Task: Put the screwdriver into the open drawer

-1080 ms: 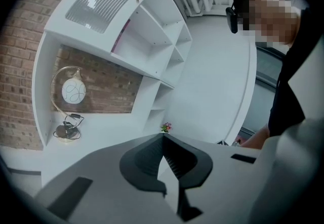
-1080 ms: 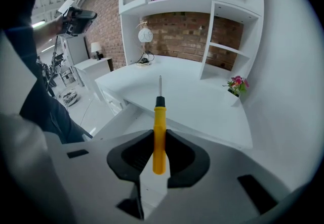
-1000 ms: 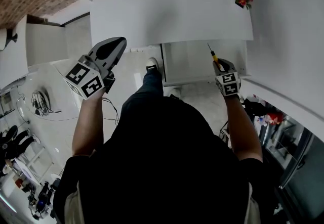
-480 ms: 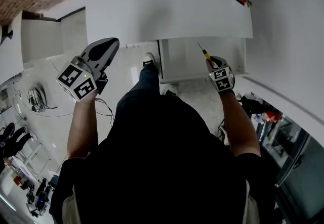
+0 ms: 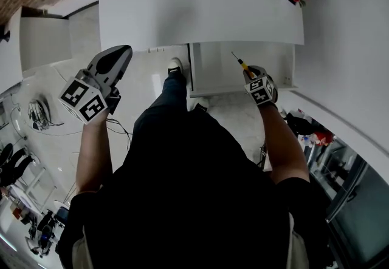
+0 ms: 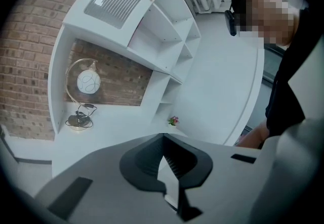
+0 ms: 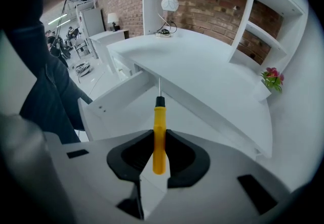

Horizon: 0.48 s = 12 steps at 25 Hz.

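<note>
Yellow-handled screwdriver (image 7: 159, 117) is clamped between the jaws of the right hand-held gripper (image 7: 159, 143), shaft aimed forward and up, above the front of the open drawer (image 7: 126, 97) that juts from under the white desk (image 7: 202, 66). The carry looks all but done. What seems left is to lower the tool past the drawer's front wall and part the jaws.

From the head view, the gripper hangs near the drawer's right side wall. The desk's edge overhangs the drawer's back, so the tall shaft probably has to tip flatter to clear it. The freest room appears to be toward the drawer's middle and left.

The left hand-held gripper (image 5: 115, 58) is raised well apart over the floor, jaws together on nothing. The person's shoe (image 5: 176, 67) stands just beside the drawer's left side.
</note>
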Each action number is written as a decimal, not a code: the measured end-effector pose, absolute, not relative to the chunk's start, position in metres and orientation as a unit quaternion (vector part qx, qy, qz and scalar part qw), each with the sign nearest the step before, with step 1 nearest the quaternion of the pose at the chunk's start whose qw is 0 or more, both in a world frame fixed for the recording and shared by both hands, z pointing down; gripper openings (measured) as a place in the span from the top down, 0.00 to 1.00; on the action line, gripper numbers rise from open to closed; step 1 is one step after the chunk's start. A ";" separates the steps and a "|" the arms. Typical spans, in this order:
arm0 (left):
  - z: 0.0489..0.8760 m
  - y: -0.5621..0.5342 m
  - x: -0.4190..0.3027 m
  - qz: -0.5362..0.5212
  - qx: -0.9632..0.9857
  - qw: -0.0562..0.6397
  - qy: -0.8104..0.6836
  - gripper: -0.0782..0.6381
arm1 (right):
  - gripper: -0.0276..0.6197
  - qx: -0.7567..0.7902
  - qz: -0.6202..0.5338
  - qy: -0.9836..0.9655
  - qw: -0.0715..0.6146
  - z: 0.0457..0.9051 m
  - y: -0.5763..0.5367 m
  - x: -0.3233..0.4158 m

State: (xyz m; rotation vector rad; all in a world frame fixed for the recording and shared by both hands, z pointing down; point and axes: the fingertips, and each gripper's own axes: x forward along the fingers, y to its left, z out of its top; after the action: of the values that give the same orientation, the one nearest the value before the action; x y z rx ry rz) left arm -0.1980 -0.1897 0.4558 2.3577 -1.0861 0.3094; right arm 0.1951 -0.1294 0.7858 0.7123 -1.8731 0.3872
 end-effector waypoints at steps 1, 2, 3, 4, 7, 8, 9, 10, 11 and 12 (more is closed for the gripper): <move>0.457 -0.190 -0.200 0.115 0.870 0.262 -0.402 0.87 | 0.83 0.293 0.160 -0.781 0.528 0.789 -0.128 0.195; 0.459 -0.190 -0.201 0.116 0.869 0.264 -0.402 0.87 | 0.83 0.289 0.160 -0.779 0.532 0.792 -0.127 0.195; 0.459 -0.190 -0.202 0.117 0.869 0.265 -0.401 0.87 | 0.83 0.286 0.160 -0.778 0.536 0.795 -0.126 0.195; 0.460 -0.191 -0.204 0.117 0.869 0.266 -0.401 0.87 | 0.83 0.283 0.159 -0.777 0.539 0.797 -0.126 0.194; 0.464 -0.193 -0.208 0.117 0.868 0.268 -0.402 0.87 | 0.83 0.276 0.158 -0.774 0.547 0.806 -0.127 0.191; 0.466 -0.194 -0.209 0.118 0.867 0.270 -0.402 0.87 | 0.83 0.273 0.158 -0.773 0.550 0.809 -0.126 0.189; 0.467 -0.194 -0.210 0.119 0.866 0.271 -0.402 0.87 | 0.83 0.271 0.159 -0.772 0.553 0.813 -0.126 0.189; 0.469 -0.195 -0.210 0.120 0.866 0.273 -0.402 0.87 | 0.83 0.268 0.160 -0.771 0.554 0.816 -0.126 0.188; 0.471 -0.196 -0.210 0.122 0.865 0.273 -0.402 0.87 | 0.83 0.267 0.161 -0.771 0.555 0.819 -0.128 0.187; 0.472 -0.198 -0.210 0.123 0.865 0.274 -0.402 0.87 | 0.83 0.265 0.162 -0.770 0.557 0.822 -0.129 0.187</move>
State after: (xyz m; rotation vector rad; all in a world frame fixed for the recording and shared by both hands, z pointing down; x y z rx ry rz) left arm -0.2103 -0.1981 0.4724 2.3260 -1.0803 0.3309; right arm 0.1870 -0.1288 0.8218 0.6247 -1.8182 0.3821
